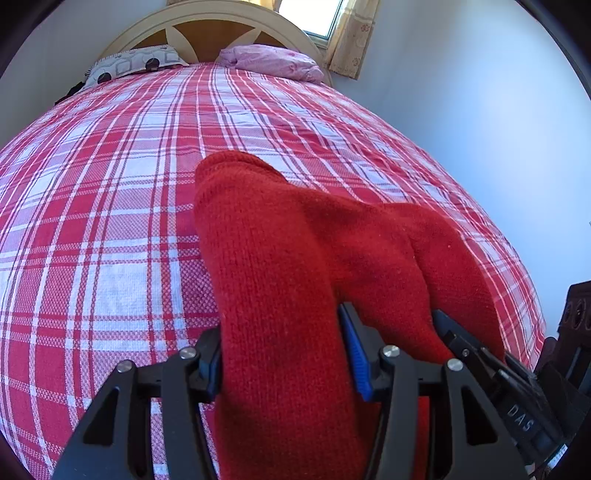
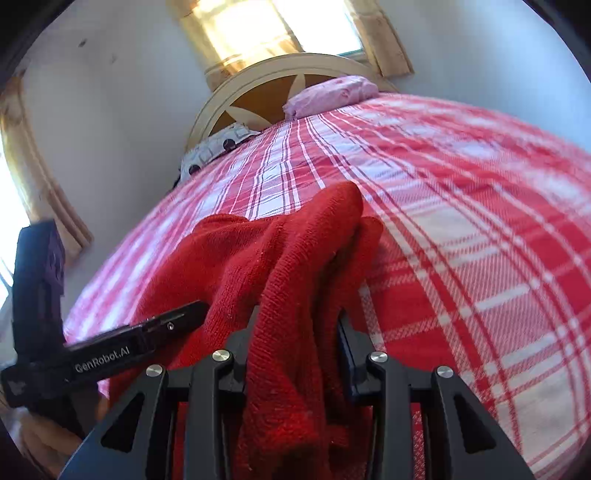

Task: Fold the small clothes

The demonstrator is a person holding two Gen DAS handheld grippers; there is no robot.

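1. Here, a red knitted garment (image 1: 280,258) lies on the bed (image 1: 110,206), which is covered with a red and white checked sheet.
2. The left gripper (image 1: 284,354) has its jaws closed on a thick fold of the garment; the blue pads (image 1: 356,354) press on the wool from both sides.
3. In the left wrist view, the fold runs from the jaws away toward the headboard (image 1: 207,26), and its rounded far end rests on the sheet.
4. The right gripper (image 2: 293,350) has its jaws closed on another bunched part of the same garment (image 2: 280,266), and the cloth hangs down between them.
5. The two grippers are just beside each other: a finger of the left gripper (image 2: 170,321) shows at the left of the right wrist view, touching the red cloth.
6. At the head of the bed lie a patterned pillow (image 1: 136,62) and a pink pillow (image 1: 273,61).
7. A window (image 1: 310,16) with a pale curtain (image 1: 352,37) is behind the headboard.
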